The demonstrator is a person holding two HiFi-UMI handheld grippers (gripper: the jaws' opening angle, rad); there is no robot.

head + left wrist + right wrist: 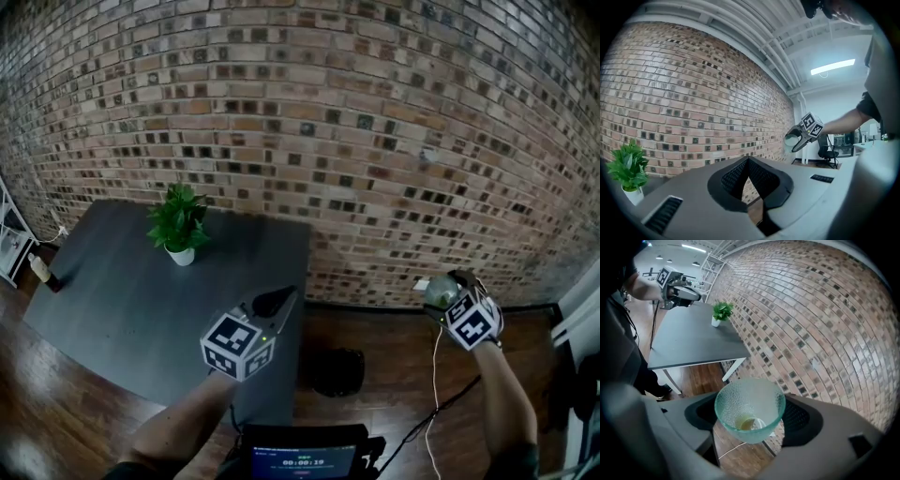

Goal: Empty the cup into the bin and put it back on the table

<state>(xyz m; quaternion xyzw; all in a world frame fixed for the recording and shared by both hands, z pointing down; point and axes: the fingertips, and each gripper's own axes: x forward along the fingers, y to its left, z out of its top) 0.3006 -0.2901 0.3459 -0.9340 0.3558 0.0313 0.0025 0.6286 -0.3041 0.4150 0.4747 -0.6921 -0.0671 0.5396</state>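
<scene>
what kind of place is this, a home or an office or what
Likely an office or lab workspace, not a home: a bare brick wall, a dark table with a potted plant, plus an office chair and ceiling strip light.

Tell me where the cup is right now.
The cup is off the table, held between the jaws of the right gripper at the head view's right, over the wooden floor by the brick wall, right of the dark bin.

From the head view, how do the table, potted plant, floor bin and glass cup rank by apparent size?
1. table
2. potted plant
3. bin, nearly matching the plant
4. cup
</scene>
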